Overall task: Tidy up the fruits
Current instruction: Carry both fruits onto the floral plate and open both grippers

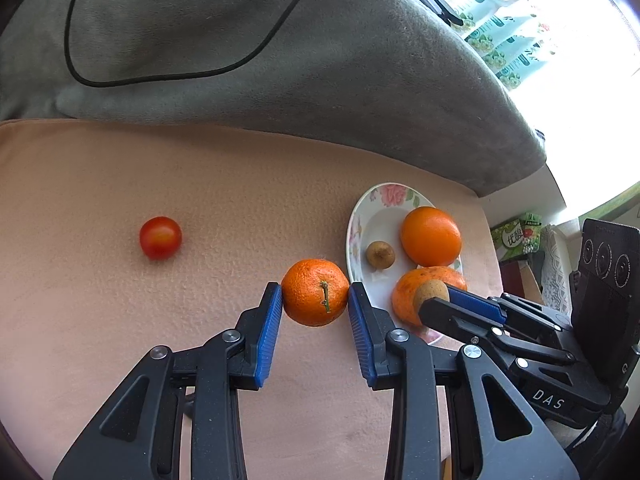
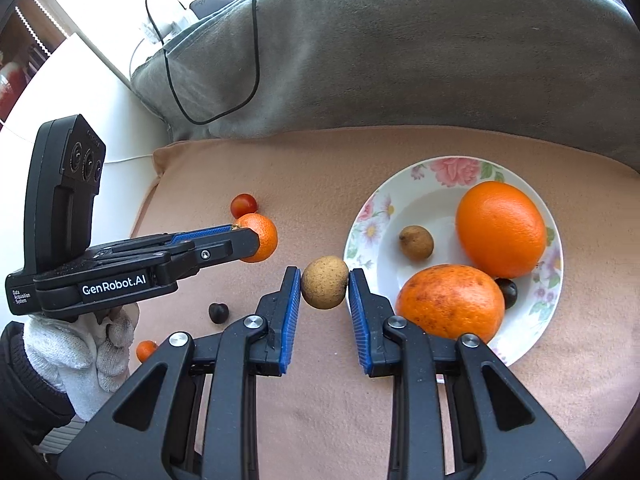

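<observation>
dark fruit [image 2: 507, 291] half behind orange [image 2: 450, 307]

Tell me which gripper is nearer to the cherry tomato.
Left. The left gripper, clamping a mandarin, sits just beside the cherry tomato; the right gripper holds a brown fruit farther off, by the plate.

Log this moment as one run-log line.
left gripper: shut on mandarin | right gripper: shut on longan | plate: four fruits

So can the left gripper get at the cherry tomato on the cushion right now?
Probably not yet. The left gripper is shut on a mandarin, so its jaws are full. The cherry tomato lies alone on the cushion with nothing around it, so the way looks free once the mandarin is put down.
</observation>
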Demonstrator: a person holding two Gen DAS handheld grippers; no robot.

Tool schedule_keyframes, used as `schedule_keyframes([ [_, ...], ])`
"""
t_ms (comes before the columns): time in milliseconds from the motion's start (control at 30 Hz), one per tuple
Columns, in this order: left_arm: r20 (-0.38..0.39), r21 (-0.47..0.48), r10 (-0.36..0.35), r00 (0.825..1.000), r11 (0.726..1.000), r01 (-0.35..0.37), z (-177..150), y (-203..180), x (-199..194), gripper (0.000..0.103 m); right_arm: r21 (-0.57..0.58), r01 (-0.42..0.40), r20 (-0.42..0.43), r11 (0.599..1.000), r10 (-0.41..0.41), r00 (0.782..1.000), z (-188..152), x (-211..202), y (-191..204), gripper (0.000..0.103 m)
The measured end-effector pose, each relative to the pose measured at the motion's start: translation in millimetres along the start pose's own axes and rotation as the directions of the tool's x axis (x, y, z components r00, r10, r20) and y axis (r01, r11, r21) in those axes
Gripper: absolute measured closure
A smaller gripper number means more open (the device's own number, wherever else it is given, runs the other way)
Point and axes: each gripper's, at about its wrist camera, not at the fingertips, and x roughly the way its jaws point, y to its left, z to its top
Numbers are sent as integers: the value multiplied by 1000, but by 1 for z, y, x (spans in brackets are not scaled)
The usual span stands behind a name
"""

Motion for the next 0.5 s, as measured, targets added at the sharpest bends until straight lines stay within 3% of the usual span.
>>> schedule_keyframes([
  [500,-36,82,-29,999,996,32,5,-39,20,71,17,58,51,998,-59,997,25,-20,-32,77],
])
